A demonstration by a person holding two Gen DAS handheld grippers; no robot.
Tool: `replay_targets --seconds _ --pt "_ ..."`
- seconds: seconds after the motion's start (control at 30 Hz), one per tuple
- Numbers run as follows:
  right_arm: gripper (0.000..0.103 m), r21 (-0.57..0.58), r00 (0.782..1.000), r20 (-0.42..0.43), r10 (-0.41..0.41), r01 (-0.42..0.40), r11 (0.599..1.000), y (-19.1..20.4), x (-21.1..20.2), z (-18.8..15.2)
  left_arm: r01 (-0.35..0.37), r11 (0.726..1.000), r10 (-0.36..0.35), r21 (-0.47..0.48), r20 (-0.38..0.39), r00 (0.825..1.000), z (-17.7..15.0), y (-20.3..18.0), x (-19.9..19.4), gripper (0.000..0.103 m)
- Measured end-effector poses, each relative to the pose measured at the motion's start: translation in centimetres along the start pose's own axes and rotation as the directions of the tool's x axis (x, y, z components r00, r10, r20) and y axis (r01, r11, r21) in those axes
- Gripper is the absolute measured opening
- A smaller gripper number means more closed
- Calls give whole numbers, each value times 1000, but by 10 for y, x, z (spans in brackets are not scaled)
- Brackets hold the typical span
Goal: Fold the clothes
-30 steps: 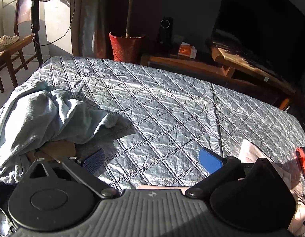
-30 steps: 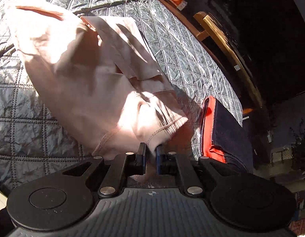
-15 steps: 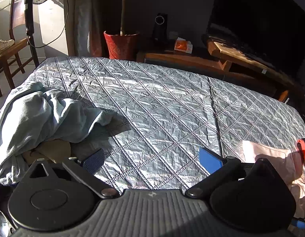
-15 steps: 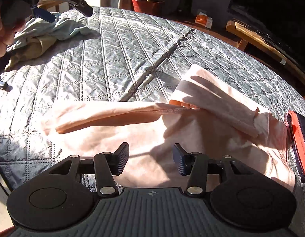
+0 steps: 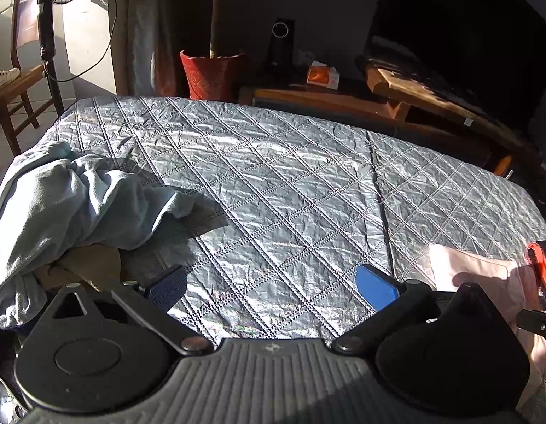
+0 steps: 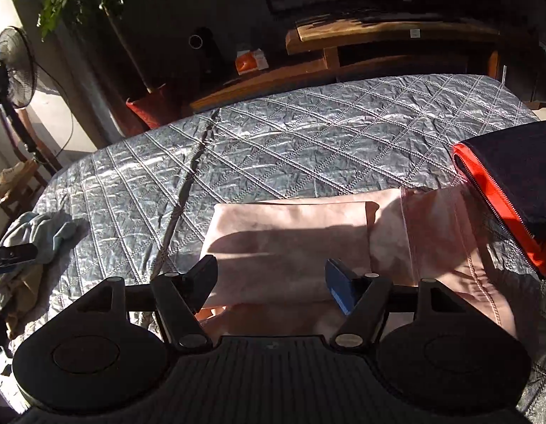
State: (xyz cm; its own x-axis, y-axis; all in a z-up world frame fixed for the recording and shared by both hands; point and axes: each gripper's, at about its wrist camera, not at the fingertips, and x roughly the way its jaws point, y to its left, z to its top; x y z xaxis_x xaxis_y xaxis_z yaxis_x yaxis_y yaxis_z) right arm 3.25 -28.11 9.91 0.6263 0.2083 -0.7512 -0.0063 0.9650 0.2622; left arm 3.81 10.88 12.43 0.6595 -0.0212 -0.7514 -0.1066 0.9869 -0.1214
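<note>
Right wrist view: my right hand-held gripper is spreading its jaws above the folded pink garment, pads clear of the cloth, which lies flat on the quilted bed cover beside an orange-and-navy zipped pouch. My left hand-held gripper hangs wide and empty near the crumpled pale blue garment.

On the quilt, the folded garment lies near right, a jacket just right of it. A clothes pile lies at the left edge. A plant pot stands behind the quilt.
</note>
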Motion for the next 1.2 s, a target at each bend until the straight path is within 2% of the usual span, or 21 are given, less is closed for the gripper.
replay_targets --seconds 0.03,0.1,0.13,0.17,0.2,0.27,0.3,0.37,0.47,0.5,0.6,0.7,0.73,0.77,0.83,0.9,0.93,1.0,1.07,1.1,1.2 --pt "71 -32 998 -58 -3 1 999 -2 4 5 11 1000 -11 2 -5 1000 -1 -2 1 102" --pt "71 -81 977 -171 124 -140 987 11 10 -6 21 1000 -21 9 -12 1000 -2 -6 2 102" --pt "70 -106 957 -215 195 -221 969 22 11 -16 18 1000 -18 15 -12 1000 -2 -8 3 102" --pt "70 -141 949 -239 205 -242 960 33 11 -25 16 1000 -16 21 -11 1000 -2 -9 3 102" --pt "69 -210 947 -269 176 -236 949 51 13 -41 15 1000 -15 25 -10 1000 -2 -11 4 102" --pt "64 -334 950 -278 142 -234 913 79 20 -65 11 999 -11 33 -12 1000 -4 -13 5 102" --pt "55 -399 952 -278 130 -238 886 95 24 -78 9 999 -8 37 -13 1000 -5 -15 6 102" --pt "45 -466 949 -293 118 -249 849 124 34 -96 -1 999 2 47 -19 1000 -7 -16 8 102" --pt "46 -590 974 -216 70 -188 785 156 43 -108 -3 999 4 44 -23 1000 -7 -14 10 102" --pt "44 -605 979 -190 72 -174 777 163 45 -107 -3 999 3 40 -21 1000 -6 -14 9 102" --pt "45 -591 984 -115 138 -179 786 174 48 -98 7 999 -6 40 -13 1000 -5 -14 6 102" --pt "48 -639 988 -14 155 -128 759 190 40 -96 12 999 -12 45 -9 1000 -4 -15 4 102" --pt "51 -632 982 -21 186 -157 759 191 38 -96 13 999 -12 46 -9 1000 -3 -15 4 102" --pt "58 -624 976 -28 217 -187 759 192 35 -97 14 999 -13 44 -9 1000 -3 -15 4 102" --pt "62 -627 981 -19 192 -162 762 191 29 -101 14 999 -14 36 -8 1000 -2 -13 3 102" --pt "62 -575 984 21 178 -134 807 177 23 -95 14 999 -13 30 -7 1000 -2 -11 3 102" --pt "62 -494 984 35 177 -137 858 157 18 -86 14 1000 -14 27 -7 1000 -2 -10 2 102" --pt "63 -377 990 65 125 -91 922 125 19 -64 16 1000 -15 26 -8 1000 -2 -9 2 102" --pt "63 -277 996 11 86 -80 958 91 25 -41 18 999 -17 29 -10 1000 -2 -10 2 102" --pt "59 -259 990 -61 126 -138 956 81 27 -34 20 999 -19 32 -12 1000 -3 -11 3 102" --pt "58 -409 977 -148 156 -204 889 93 18 -49 23 999 -22 46 -16 1000 -4 -16 5 102"
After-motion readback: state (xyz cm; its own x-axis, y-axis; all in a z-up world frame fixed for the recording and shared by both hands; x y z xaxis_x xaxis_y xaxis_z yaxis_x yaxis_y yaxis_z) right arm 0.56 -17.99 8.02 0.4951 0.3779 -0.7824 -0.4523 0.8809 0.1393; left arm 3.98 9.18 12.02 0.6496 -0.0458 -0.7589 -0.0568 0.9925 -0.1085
